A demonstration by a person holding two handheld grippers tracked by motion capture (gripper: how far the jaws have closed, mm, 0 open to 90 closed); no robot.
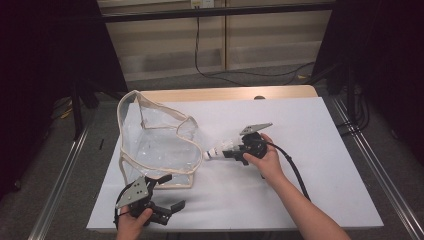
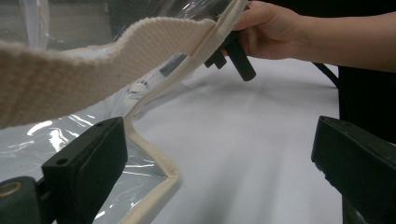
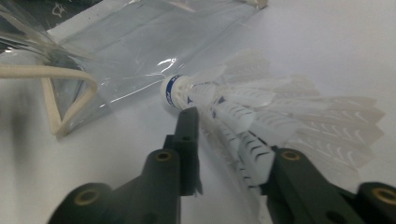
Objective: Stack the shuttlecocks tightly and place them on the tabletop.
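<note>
High view: white table cover (image 1: pixel 320 150) w/ clear plastic bag (image 1: pixel 155 145), cream-trimmed, standing at centre-left, mouth facing up and toward the person. Bag rim sags; cream strap (image 2: pixel 93 70) crosses the top of the left gripper view. Left gripper (image 1: pixel 162 197) sits at the near-left table edge, just beside the bag's near corner, jaws spread wide and holding nothing; one jaw lies against the bag's clear wall, trim running just past it. Right gripper (image 1: pixel 227 151) is right of the bag, near its side, jaws pressed onto a shuttlecock (image 1: pixel 215 151) by the feather skirt; cork tip points at the bag. Right gripper view confirms: feathers (image 3: pixel 289 116) squeezed between both jaws, white cork w/ blue band (image 3: pixel 173 91) clear of them, close to the bag wall but apart. Step in hand, by judgement: carry phase, shuttlecock approaching bag, not yet inside. Next move likely req.: left gripper pinches trim or strap to hold the mouth open, then right lifts the cork over the rim and inserts. Risk: crushed feathers; rim collapsing.
</note>
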